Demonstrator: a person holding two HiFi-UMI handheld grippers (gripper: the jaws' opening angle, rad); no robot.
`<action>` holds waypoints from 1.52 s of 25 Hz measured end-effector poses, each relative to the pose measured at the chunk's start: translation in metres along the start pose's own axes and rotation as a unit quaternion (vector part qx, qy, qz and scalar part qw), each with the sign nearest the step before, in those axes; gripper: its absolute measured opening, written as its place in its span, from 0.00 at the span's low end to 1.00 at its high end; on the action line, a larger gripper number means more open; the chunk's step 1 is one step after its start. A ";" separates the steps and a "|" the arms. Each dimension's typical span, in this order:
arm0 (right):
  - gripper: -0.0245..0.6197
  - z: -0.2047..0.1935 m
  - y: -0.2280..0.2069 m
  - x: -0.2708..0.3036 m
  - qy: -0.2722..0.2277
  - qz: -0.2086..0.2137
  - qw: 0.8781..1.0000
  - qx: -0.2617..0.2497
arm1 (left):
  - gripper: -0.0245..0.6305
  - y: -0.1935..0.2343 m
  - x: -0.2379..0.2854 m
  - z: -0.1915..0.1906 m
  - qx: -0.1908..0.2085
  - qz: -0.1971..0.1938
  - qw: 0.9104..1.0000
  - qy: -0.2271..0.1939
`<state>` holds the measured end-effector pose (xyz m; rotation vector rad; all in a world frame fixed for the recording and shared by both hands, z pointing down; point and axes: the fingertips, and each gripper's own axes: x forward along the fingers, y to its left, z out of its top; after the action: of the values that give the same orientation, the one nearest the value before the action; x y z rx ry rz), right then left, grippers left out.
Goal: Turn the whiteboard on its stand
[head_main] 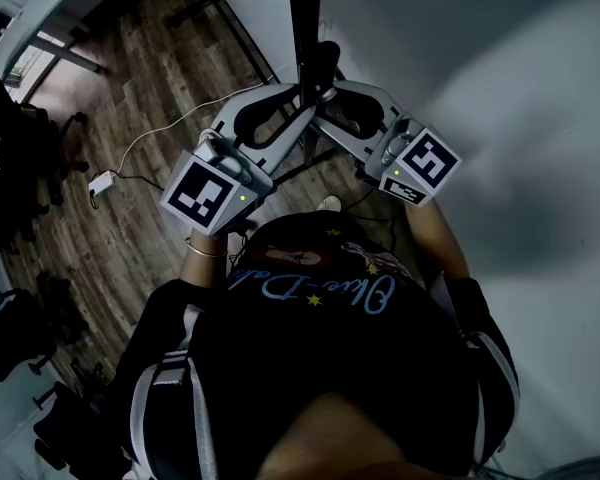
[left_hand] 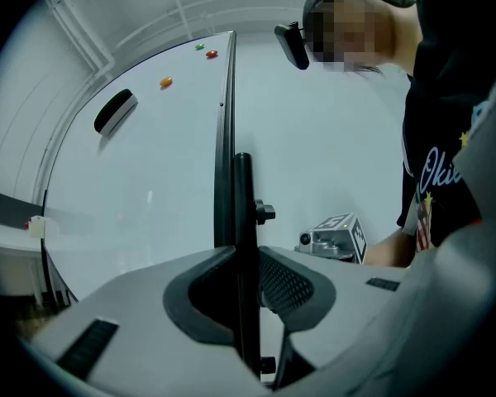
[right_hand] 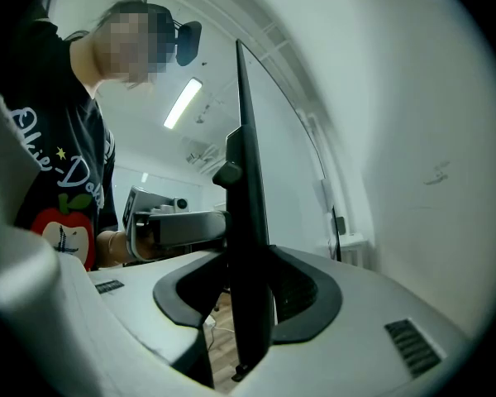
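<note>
the left hand-held gripper [left_hand: 241, 265] is clamped on the black upright side edge [left_hand: 241, 188] of the large white whiteboard [left_hand: 149, 188]. the board stands upright and edge-on straight ahead of its jaws. the right hand-held gripper [right_hand: 250, 281] is closed on that same black edge from the opposite side, and in the head view its tips face the left one's. on the board's face, up and to the left of the left hand-held gripper, sit a black oblong eraser [left_hand: 115, 111] and a small orange magnet [left_hand: 165, 82]. a black knob [left_hand: 264, 213] juts out just beyond its jaws. a brown wood-plank floor [head_main: 130, 98] lies below both.
</note>
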<state>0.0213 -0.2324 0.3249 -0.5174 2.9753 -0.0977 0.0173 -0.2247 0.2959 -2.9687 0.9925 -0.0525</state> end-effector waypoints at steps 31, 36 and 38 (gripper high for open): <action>0.30 -0.008 0.030 -0.017 -0.009 -0.077 0.997 0.006 | 0.18 -0.033 -0.018 -0.007 0.003 -0.051 0.999 0.001; 0.31 -0.011 0.038 -0.028 -0.019 -0.090 0.996 0.009 | 0.18 -0.047 -0.021 -0.011 -0.005 -0.069 0.998 -0.012; 0.31 -0.015 0.039 -0.029 -0.021 -0.096 0.995 0.010 | 0.18 -0.049 -0.021 -0.015 0.006 -0.070 0.998 -0.009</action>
<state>0.0337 -0.1849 0.3398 -0.7926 2.8727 -0.1322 0.0290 -0.1728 0.3111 -3.0172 0.7788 -0.0317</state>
